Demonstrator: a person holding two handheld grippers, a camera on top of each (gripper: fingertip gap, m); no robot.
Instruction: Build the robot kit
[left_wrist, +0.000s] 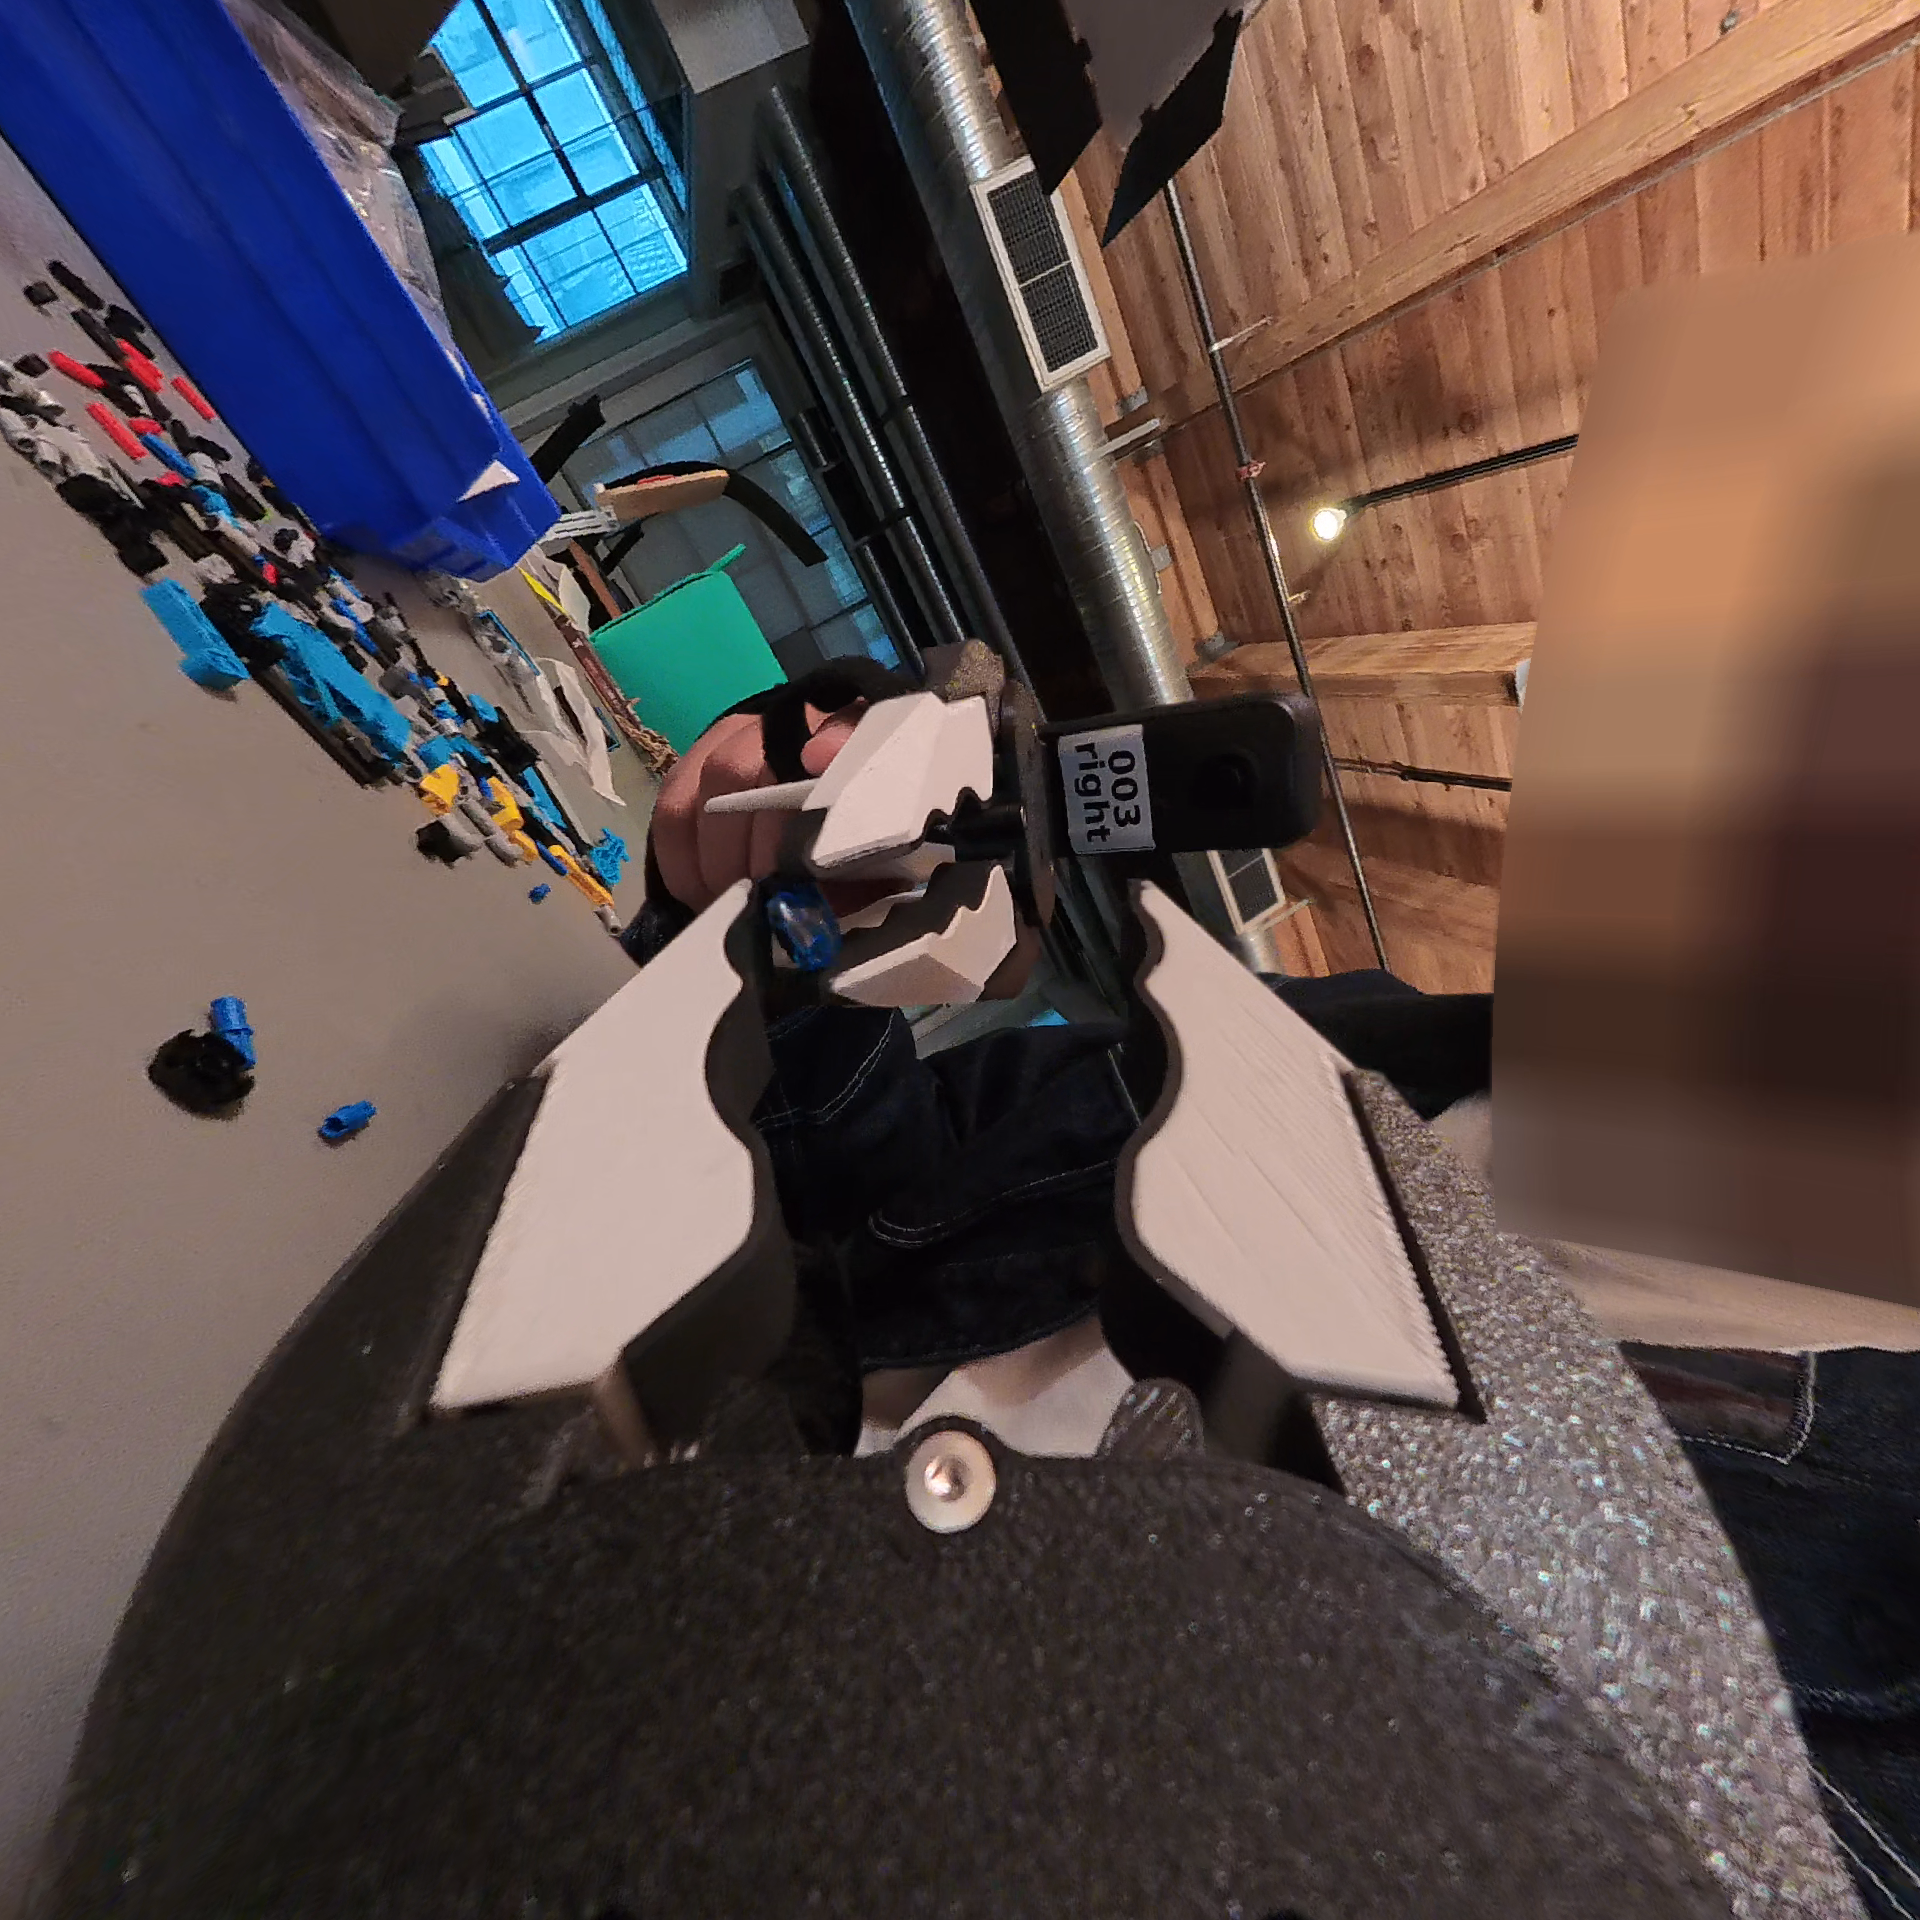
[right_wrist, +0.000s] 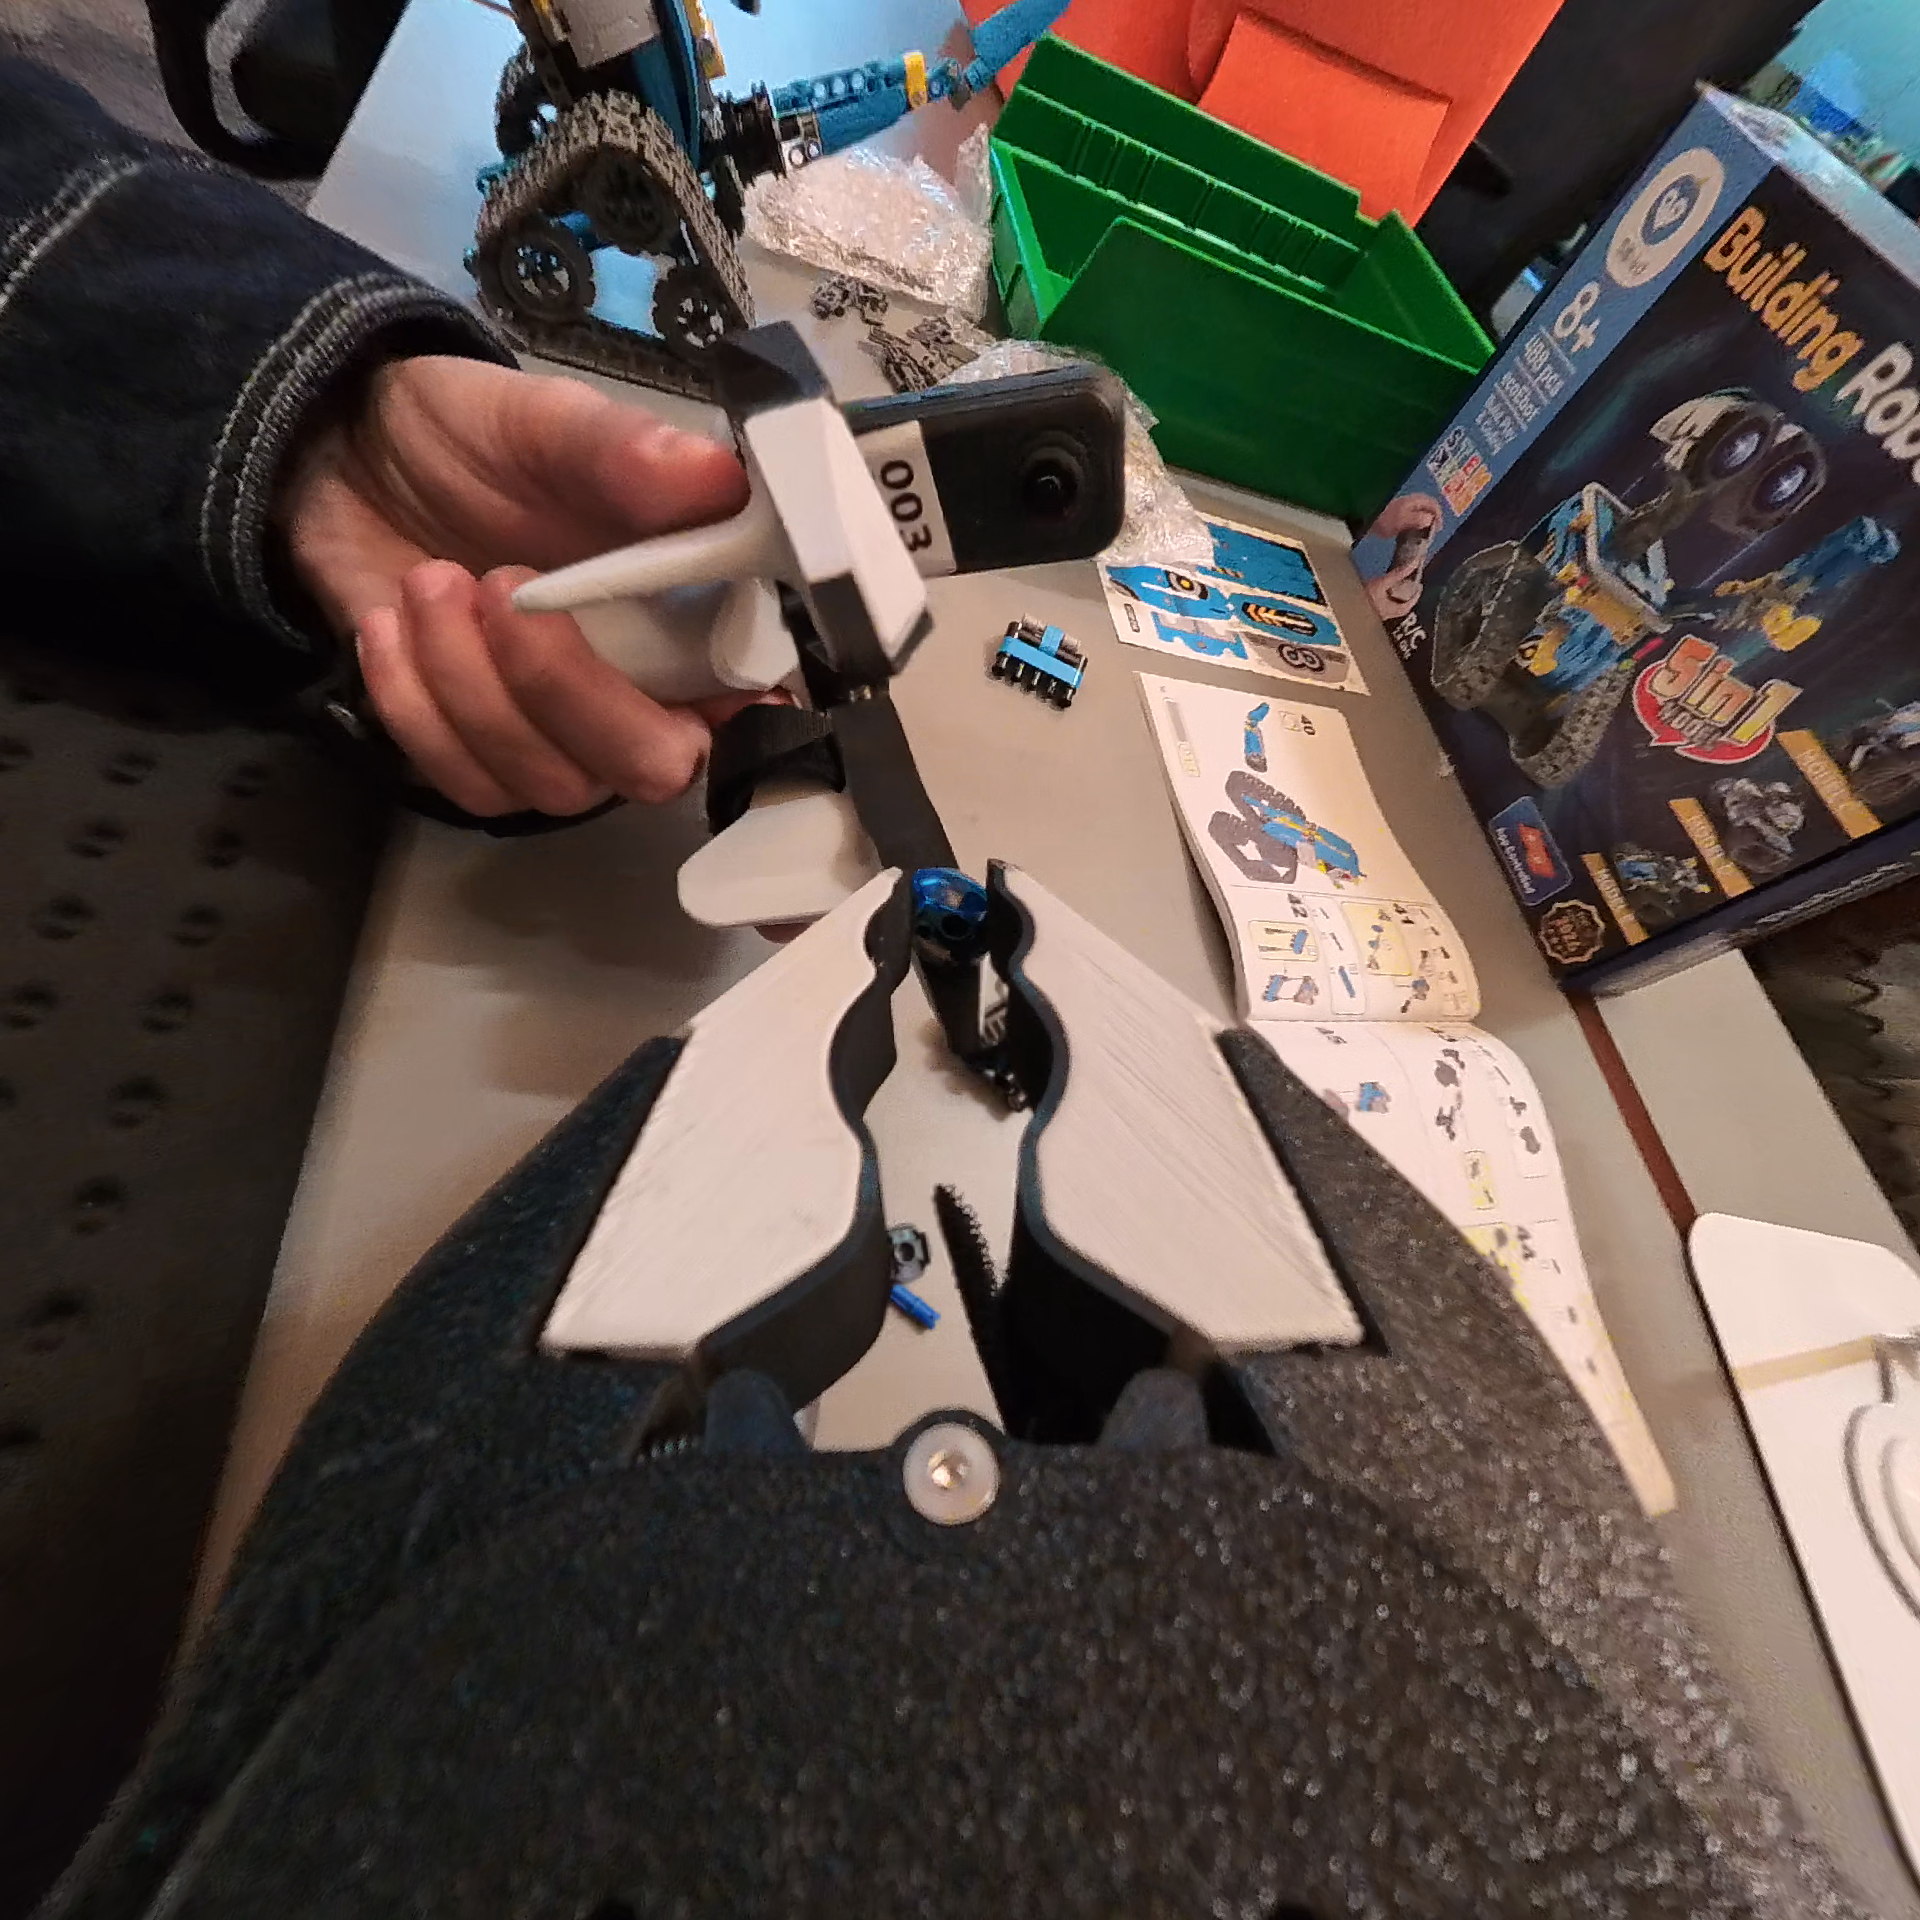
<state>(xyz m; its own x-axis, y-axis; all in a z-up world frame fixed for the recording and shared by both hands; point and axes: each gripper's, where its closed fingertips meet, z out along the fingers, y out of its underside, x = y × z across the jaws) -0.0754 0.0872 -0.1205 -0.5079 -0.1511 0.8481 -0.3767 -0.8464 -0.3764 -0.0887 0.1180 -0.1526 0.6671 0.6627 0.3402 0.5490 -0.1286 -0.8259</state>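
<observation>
My right gripper (right_wrist: 943, 891) is shut on a small blue round piece (right_wrist: 940, 904), with a dark part hanging below it. It holds the piece above the grey table (right_wrist: 1039, 790). My left gripper (left_wrist: 940, 914) is open and empty, and its left fingertip is close beside the blue piece (left_wrist: 800, 925). The right gripper (left_wrist: 831, 909) faces it in the left wrist view. In the right wrist view the left gripper (right_wrist: 821, 707) is held by a hand (right_wrist: 488, 582) just beyond the piece, its jaws apart.
A tracked vehicle model (right_wrist: 613, 197), a green bin (right_wrist: 1195, 281), a toy box (right_wrist: 1662, 520), an open instruction booklet (right_wrist: 1330, 883), a sticker sheet (right_wrist: 1226, 603) and a small blue-black part (right_wrist: 1039, 660) lie on the table. A blue bin (left_wrist: 260, 260) stands by a spread of loose pieces (left_wrist: 260, 582). The tips of both grippers are at nearly the same place.
</observation>
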